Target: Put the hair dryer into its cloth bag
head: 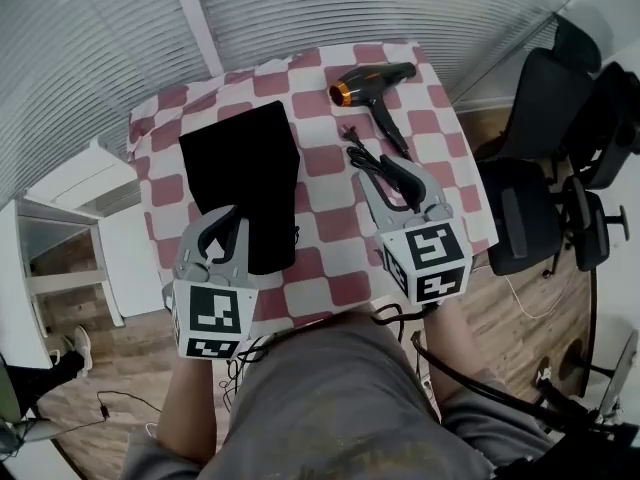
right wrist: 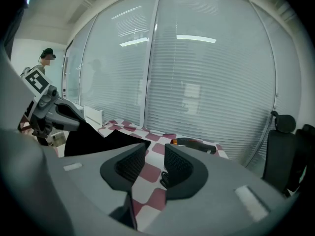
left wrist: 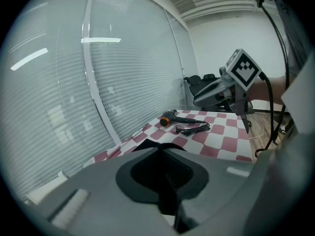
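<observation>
One hair dryer (head: 372, 86), black with an orange ring at the nozzle, lies on its side at the far right of the checked tablecloth (head: 325, 158), apart from both grippers. Its cord (head: 372, 158) trails from the handle toward the cloth's near right. The black cloth bag (head: 245, 168) lies flat on the left half of the tablecloth, well apart from the dryer.

The left gripper (head: 230, 220) is at the bag's near edge. Its jaws are closed together, and the bag's near edge appears pinched between them. The right gripper (head: 385, 173) hangs over the cord near the tablecloth's near right, jaws a narrow gap apart, nothing gripped.
</observation>
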`<state>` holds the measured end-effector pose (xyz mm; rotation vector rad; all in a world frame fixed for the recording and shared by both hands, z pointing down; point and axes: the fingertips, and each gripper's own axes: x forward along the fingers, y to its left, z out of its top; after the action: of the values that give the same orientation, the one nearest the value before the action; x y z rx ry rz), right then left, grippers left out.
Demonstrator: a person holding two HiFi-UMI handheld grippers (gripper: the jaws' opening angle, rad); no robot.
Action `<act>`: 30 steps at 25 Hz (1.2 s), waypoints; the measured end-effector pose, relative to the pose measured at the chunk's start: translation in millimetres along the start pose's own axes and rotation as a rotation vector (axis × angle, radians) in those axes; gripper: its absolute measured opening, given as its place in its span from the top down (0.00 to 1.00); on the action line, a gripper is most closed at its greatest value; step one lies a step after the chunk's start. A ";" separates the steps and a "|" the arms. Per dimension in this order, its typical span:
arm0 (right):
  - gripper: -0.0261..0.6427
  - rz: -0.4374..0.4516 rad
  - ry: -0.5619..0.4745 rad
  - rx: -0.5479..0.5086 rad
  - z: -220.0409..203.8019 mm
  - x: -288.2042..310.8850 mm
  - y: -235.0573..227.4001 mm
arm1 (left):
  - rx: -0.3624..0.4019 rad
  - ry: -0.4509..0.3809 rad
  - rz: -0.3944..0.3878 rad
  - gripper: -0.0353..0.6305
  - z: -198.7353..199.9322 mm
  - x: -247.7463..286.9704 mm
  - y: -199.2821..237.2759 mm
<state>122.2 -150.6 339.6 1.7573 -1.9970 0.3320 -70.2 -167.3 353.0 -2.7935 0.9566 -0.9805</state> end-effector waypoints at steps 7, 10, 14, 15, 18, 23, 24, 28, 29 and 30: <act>0.68 -0.026 0.113 0.023 -34.8 51.2 -62.9 | -0.087 -0.043 0.031 0.92 5.9 5.0 11.2; 0.61 -0.032 0.185 0.030 -57.3 81.2 -85.9 | -0.155 -0.044 0.059 0.92 10.3 8.5 15.7; 0.56 -0.033 0.287 0.019 -90.1 119.5 -108.5 | -0.192 0.015 0.066 0.92 1.9 15.6 18.3; 0.55 -0.029 0.311 0.015 -97.7 127.5 -112.4 | -0.194 0.029 0.066 0.92 -0.7 17.7 18.4; 0.54 -0.015 0.374 0.009 -116.0 145.7 -120.5 | -0.218 0.054 0.085 0.92 -7.1 21.4 21.7; 0.52 0.058 0.469 0.019 -130.8 158.8 -119.6 | -0.246 0.068 0.106 0.92 -10.0 21.1 25.5; 0.51 0.078 0.483 0.026 -133.4 161.8 -118.6 | -0.242 0.069 0.110 0.92 -10.7 21.2 25.0; 0.50 0.153 0.510 0.041 -139.3 168.6 -118.8 | -0.236 0.070 0.108 0.92 -12.0 22.2 21.8; 0.50 0.169 0.511 0.038 -139.7 169.5 -119.0 | -0.238 0.068 0.105 0.92 -11.6 22.1 20.8; 0.50 0.179 0.508 0.037 -139.2 170.9 -119.0 | -0.239 0.062 0.104 0.92 -11.0 22.0 20.3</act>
<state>249.7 -253.0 529.2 1.3402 -1.7778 0.7906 -74.0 -194.3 369.5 -2.8778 1.2939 -1.0054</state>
